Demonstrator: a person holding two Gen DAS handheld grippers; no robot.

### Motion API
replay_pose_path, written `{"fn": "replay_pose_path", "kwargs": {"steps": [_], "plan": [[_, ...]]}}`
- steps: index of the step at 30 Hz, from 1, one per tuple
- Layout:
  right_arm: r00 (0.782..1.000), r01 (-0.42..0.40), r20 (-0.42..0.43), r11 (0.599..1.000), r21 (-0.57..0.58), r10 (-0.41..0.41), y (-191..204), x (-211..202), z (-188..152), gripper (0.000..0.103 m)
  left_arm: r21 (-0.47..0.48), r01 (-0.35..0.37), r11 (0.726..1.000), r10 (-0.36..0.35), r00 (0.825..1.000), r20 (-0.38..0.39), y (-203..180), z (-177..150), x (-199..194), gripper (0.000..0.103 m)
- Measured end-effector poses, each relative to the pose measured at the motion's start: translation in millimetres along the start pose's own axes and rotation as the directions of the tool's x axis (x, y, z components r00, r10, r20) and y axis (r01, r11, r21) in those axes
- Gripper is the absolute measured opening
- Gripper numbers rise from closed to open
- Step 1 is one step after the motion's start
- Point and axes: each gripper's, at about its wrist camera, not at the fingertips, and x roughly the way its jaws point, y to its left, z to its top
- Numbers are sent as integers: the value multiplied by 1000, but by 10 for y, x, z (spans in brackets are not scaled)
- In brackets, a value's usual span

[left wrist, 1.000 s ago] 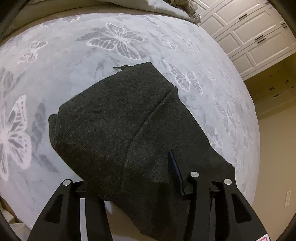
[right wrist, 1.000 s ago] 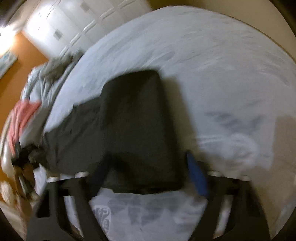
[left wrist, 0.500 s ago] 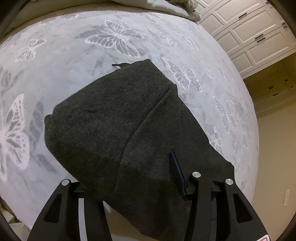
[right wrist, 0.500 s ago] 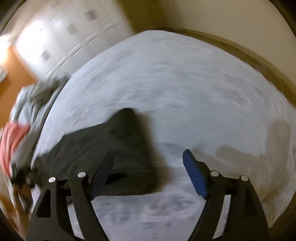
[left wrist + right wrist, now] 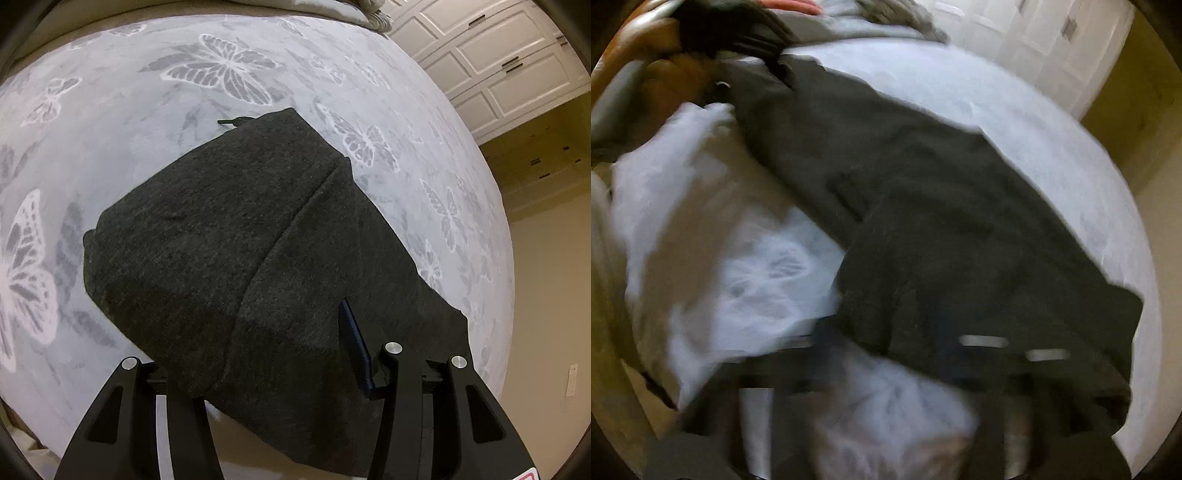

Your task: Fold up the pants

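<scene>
Dark grey pants (image 5: 236, 236) lie folded on a grey butterfly-print bedspread (image 5: 236, 74). In the left wrist view my left gripper (image 5: 266, 354) is open, its fingers astride the near edge of the fabric; the right pad (image 5: 354, 343) shows, the left one is hidden behind cloth. In the blurred right wrist view the pants (image 5: 942, 229) stretch across the bed, and my right gripper (image 5: 894, 354) is over their near edge. Its fingers are smeared by motion, so its state is unclear.
White panelled cabinet doors (image 5: 498, 55) stand beyond the bed. A pile of bedding (image 5: 332, 7) lies at the far edge. In the right wrist view, clothes and a red item (image 5: 790, 3) lie at the top left.
The left gripper and pants have hardly moved. The right gripper swung fast: it looked away over bare bedspread half a second ago and now looks along the pants again.
</scene>
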Motion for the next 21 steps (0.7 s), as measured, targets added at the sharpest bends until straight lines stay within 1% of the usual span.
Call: {"fn": "replay_pose_path", "kwargs": {"steps": [1,2,3,4,5,6,7,8,9,10,11,12,14,15,17,18,20,21], "plan": [[999,-37,7,997,70,37,-139,-53,58,10,-2,7,1000,-7,1000,-5,15,3,-2,47],[995,-98,32,985,145,94,-291,-146,111,10,-5,13,1000,-13,1000,-8,31,4,-6,47],[987,-151,77,964,217,138,-450,-284,164,10,-9,19,1000,-19,1000,-11,45,3,-10,47],[973,-213,147,935,283,177,-639,-494,268,10,-10,23,1000,-23,1000,-14,56,6,-15,47],[964,-245,182,921,304,196,-684,-600,338,10,-9,28,1000,-29,999,-18,60,12,-18,47],[948,-289,230,900,327,221,-762,-726,464,10,-6,32,999,-32,999,-21,60,18,-21,47],[940,-313,246,891,330,238,-780,-741,539,13,-4,34,999,-34,999,-23,61,22,-21,47],[936,-327,242,889,321,257,-735,-715,642,19,-7,35,999,-35,999,-24,65,21,-19,47],[941,-316,217,900,301,258,-654,-639,716,25,-11,36,999,-36,999,-26,67,16,-16,47],[955,-281,166,925,257,244,-491,-469,780,58,-12,35,999,-35,999,-26,70,18,-19,47],[969,-237,118,946,219,216,-357,-295,776,76,-12,34,999,-34,999,-26,63,11,-22,47],[985,-170,58,971,166,162,-171,-47,758,76,-11,35,999,-35,999,-25,69,16,-23,47],[994,-107,-1,989,100,108,16,228,736,76,-2,36,999,-36,999,-28,56,7,-21,47],[995,-98,-16,992,83,100,80,335,713,76,0,37,999,-37,999,-27,55,7,-23,47],[993,-118,-11,986,121,121,10,374,644,73,11,33,999,-33,999,-29,53,9,-11,47],[989,-142,-10,977,159,146,-39,403,650,70,14,32,999,-31,999,-31,53,9,-6,47],[987,-156,-11,966,207,162,-132,419,633,49,8,31,999,-30,999,-35,61,20,10,47],[988,-150,-10,965,216,156,-168,439,619,46,7,30,1000,-30,999,-36,60,21,13,47]]}}
